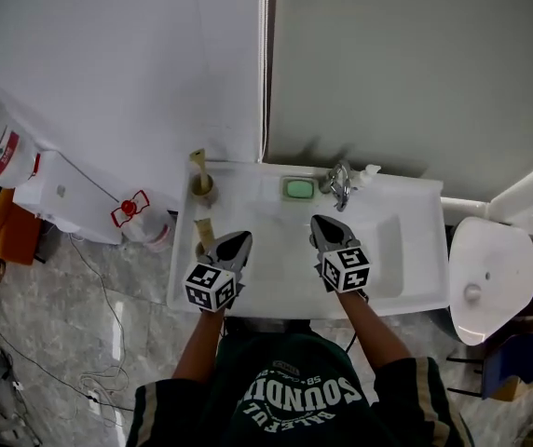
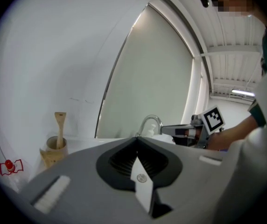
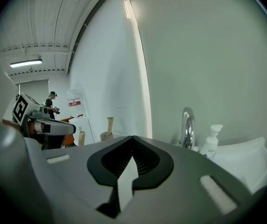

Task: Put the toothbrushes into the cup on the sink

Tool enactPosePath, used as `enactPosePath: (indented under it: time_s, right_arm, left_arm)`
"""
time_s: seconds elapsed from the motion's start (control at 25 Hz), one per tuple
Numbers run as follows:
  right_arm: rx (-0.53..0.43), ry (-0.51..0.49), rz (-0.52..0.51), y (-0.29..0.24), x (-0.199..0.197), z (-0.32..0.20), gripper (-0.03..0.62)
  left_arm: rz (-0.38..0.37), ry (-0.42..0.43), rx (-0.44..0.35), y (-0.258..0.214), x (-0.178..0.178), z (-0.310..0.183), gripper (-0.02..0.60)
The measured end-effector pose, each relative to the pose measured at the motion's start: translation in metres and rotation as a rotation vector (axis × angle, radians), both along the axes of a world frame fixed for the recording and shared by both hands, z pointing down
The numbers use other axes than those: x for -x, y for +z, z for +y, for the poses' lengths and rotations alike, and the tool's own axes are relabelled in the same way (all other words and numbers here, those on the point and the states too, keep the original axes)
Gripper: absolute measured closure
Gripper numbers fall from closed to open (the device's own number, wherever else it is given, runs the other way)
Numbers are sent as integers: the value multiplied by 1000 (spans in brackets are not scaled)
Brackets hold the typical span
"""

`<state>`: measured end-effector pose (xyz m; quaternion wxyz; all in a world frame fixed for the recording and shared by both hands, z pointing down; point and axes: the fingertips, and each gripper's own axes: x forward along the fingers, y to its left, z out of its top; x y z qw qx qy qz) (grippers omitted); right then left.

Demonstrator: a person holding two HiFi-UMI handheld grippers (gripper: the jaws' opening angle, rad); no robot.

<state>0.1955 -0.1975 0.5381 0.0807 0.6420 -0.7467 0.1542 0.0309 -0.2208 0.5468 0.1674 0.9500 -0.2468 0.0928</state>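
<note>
Head view: the left gripper point(image 1: 234, 244) and right gripper point(image 1: 328, 228) are both over the near half of the sink point(image 1: 276, 259), with nothing in either. The cup point(image 1: 203, 190) stands at the far left corner with one brush point(image 1: 198, 160) upright in it. A second brush point(image 1: 204, 225) stands nearer; its foot is hidden behind the left gripper, so I cannot tell what holds it. No brush lies loose on the sink. Left gripper view: the left gripper point(image 2: 137, 140) has its jaws pressed together and empty; the cup point(image 2: 55, 144) and brush point(image 2: 60, 124) are far left. Right gripper view: the right gripper point(image 3: 132, 139) has its jaws pressed together and empty; the cup point(image 3: 106, 136) is beyond, left. Judgement: the placing looks done, or nearly done; only the second brush's seat is unconfirmed.
</note>
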Motion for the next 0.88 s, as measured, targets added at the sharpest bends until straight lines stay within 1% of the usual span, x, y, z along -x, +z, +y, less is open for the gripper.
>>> enactPosePath:
  time_s: [0.2, 0.4, 0.6, 0.88]
  right_arm:
    - [-69, 82, 35, -19, -39, 13, 592]
    - [-80, 129, 37, -24, -63, 23, 592]
    - [-62, 150, 34, -15, -72, 33, 592]
    - [-34, 155, 27, 1, -69, 41, 592]
  left_arm:
    - [1, 40, -11, -4, -32, 1, 532]
    - [4, 67, -22, -8, -52, 3, 532]
    - [0, 79, -35, -10, -59, 4, 532]
    - [-9, 78, -33, -9, -56, 1, 532]
